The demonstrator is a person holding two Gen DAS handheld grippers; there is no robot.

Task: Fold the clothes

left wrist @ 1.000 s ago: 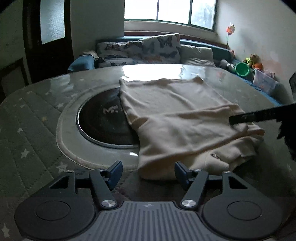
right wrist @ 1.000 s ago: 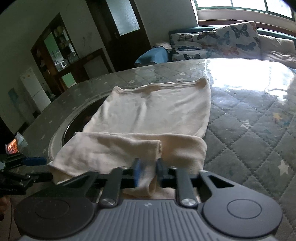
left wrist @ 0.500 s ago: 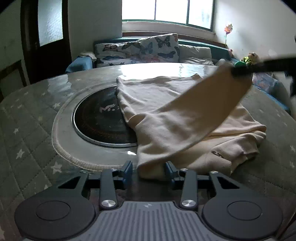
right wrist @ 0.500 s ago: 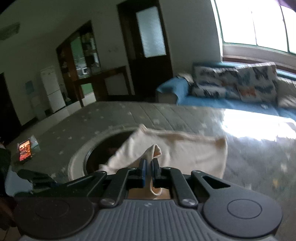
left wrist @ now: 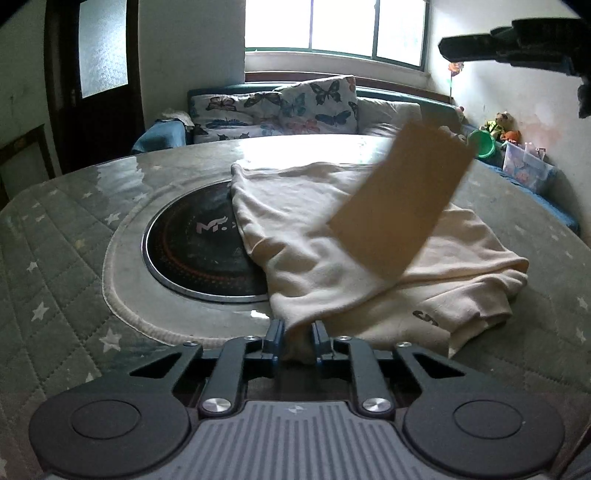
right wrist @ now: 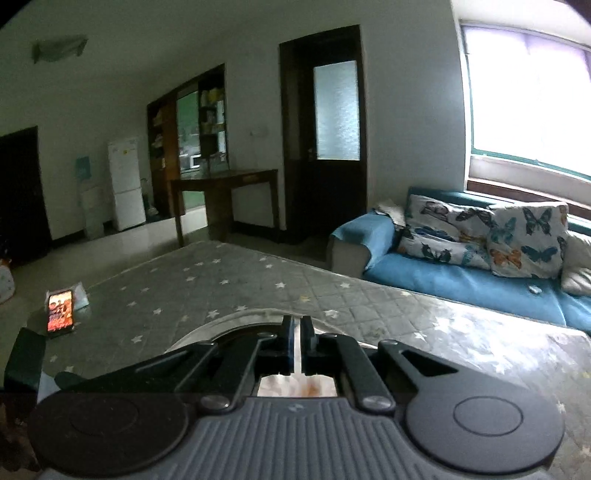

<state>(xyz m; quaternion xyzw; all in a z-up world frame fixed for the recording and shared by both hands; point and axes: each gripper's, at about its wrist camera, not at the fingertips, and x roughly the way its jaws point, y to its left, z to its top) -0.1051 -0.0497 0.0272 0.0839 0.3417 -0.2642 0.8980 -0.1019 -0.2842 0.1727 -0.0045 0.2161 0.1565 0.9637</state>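
Cream garment (left wrist: 325, 236), partly folded, lying on the round quilted table (left wrist: 66, 266) and overlapping the right edge of the dark inset hotplate (left wrist: 199, 243) at the table's centre. One sleeve (left wrist: 402, 195) is in the air above the garment, blurred, its far end apart from the right gripper (left wrist: 465, 48) seen at upper right. The left gripper (left wrist: 298, 338) sits at the near hem; its jaws have just been closing and now pinch a bunch of that cloth. In the right wrist view the right gripper (right wrist: 297, 345) is raised above the table, its jaws pressed together; pale cloth shows just behind them, but whether any is caught cannot be told. A phone (right wrist: 60, 311) lies near the table's far-left edge. A blue sofa (right wrist: 443, 273) with butterfly cushions (right wrist: 524, 240) stands under the window (left wrist: 332, 26).
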